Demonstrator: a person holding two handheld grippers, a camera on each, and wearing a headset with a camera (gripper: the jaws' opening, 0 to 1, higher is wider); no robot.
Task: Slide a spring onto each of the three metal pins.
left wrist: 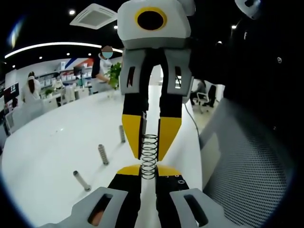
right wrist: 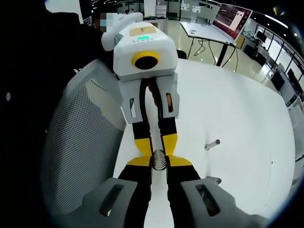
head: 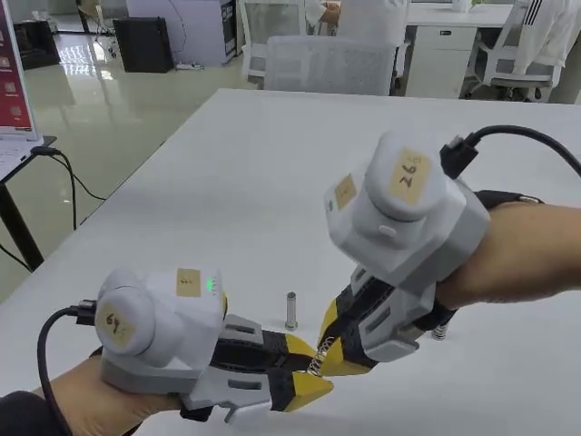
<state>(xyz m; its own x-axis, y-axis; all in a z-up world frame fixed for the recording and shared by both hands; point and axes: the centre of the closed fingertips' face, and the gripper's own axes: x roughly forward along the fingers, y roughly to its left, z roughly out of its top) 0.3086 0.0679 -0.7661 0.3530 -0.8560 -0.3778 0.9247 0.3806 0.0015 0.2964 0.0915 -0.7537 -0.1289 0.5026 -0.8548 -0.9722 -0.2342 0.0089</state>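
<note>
A small steel spring (head: 316, 360) is held in the air between the two grippers, which meet tip to tip above the white table (head: 227, 182). In the left gripper view my left gripper (left wrist: 148, 172) pinches the spring's (left wrist: 149, 154) near end, and the right gripper's yellow fingertips (left wrist: 132, 133) close on its far part. In the right gripper view the spring (right wrist: 159, 160) sits end-on in my right gripper (right wrist: 159, 164). A bare upright pin (head: 291, 311) stands just behind the tips. Three pins show in the left gripper view: a far pin (left wrist: 122, 134), a ribbed-looking middle pin (left wrist: 103, 154) and a near pin (left wrist: 81, 180).
Another pin (head: 439, 332) peeks out behind the right gripper. A mesh chair (head: 327, 64) stands at the table's far edge, with desks and people beyond. A laptop on a side desk (head: 14, 118) is at the left. Cables trail from both grippers.
</note>
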